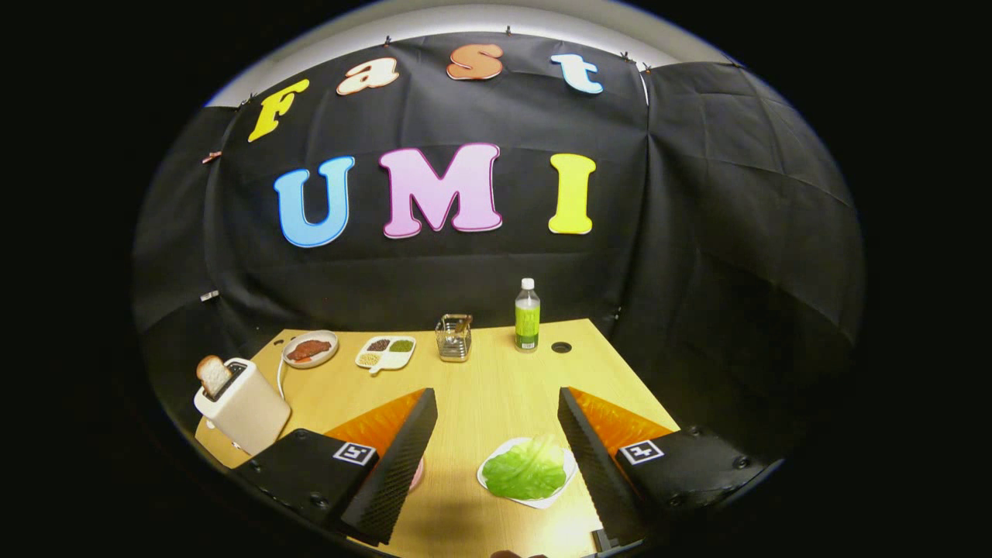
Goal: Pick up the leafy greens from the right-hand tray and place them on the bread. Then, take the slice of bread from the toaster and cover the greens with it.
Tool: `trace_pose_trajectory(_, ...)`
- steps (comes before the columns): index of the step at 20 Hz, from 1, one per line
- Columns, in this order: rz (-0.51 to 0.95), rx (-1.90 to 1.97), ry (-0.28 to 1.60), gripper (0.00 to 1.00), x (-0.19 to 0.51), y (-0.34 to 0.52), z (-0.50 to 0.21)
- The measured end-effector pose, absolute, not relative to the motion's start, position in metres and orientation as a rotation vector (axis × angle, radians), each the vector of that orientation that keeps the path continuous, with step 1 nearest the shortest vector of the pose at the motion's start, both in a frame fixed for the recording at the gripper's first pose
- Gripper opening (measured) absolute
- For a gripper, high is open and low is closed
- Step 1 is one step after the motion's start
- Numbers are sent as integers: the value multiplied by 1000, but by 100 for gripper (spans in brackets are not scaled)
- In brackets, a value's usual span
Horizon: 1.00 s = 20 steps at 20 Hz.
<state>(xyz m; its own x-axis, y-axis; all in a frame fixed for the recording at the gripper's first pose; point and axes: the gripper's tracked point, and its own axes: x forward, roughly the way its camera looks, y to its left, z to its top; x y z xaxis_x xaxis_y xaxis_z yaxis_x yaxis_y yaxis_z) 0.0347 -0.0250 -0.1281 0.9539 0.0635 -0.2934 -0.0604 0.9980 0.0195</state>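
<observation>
Gripper view: the gripper (496,407) is up above the wooden table (496,380), looking down and forward.
Fingers: they are wide apart and hold nothing. I think they are open like this so they can come down around the greens.
Leafy greens (525,469): they lie on a small white tray (566,480), low between the fingers and close to the right one. They are not picked up yet.
Toaster (244,407): it stands at the left side of the table, past the left finger. A slice of bread (211,373) pokes up out of its slot, so it is easy to grab later.
Pink thing (418,474): a bit of it peeks out from behind the left finger. It may be the plate for the other bread, but I cannot tell.
Far side of table: a plate of meat (310,349), a dish with three parts (386,353), a clear box (454,338) and a green bottle (528,316) sit in a row, out of the way.
</observation>
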Motion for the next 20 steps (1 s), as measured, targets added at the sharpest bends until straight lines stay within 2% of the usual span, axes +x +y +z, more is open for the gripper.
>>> trace_pose_trajectory(7,73,33,488,98,51,-37,-226)
trace_pose_trajectory(13,21,24,622,98,64,-64,-304)
trace_pose_trajectory(20,1,2,705,99,78,-66,-365)
